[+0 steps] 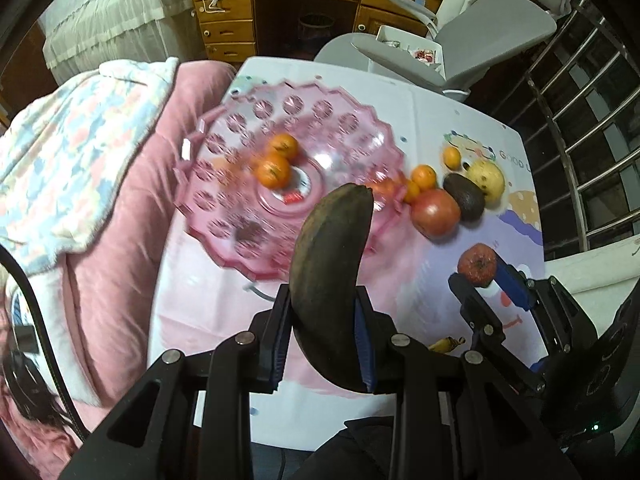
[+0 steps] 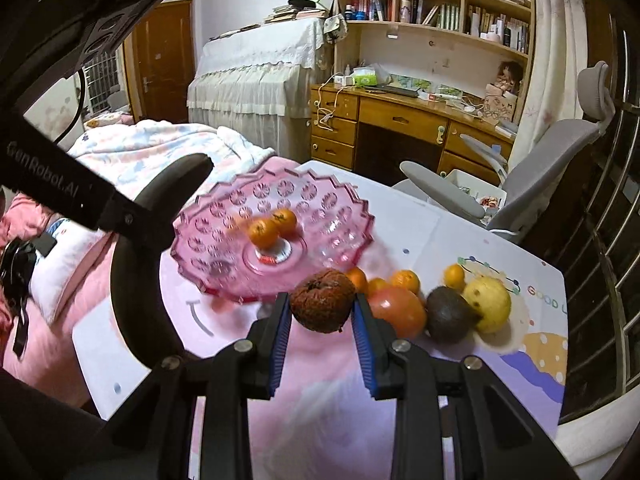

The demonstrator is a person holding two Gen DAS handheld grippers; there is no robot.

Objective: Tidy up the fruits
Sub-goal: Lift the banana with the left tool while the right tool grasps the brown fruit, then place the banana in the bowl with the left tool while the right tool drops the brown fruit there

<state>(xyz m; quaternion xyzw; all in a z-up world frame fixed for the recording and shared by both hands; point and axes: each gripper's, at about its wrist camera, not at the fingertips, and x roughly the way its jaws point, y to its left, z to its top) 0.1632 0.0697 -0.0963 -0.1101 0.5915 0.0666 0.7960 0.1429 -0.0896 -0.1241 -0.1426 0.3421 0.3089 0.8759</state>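
A person stands at a desk [image 2: 420, 236] covered with a pastel patterned cloth, holding a gripper in each hand. The left gripper [image 1: 323, 332] has its jaws closed on a blackened banana [image 1: 328, 276], held curving upward above the desk in front of a pink scalloped plate [image 1: 340, 128]. The right gripper [image 2: 322, 320] has its jaws clamped on a shrivelled, dark red fruit [image 2: 322, 300], lifted near the plate's edge. Two small oranges [image 2: 264, 232] sit on the plate. Beside the plate lie more small oranges, a red round fruit [image 2: 398, 312], an avocado [image 2: 448, 314] and a yellow pear [image 2: 490, 300], clustered and touching.
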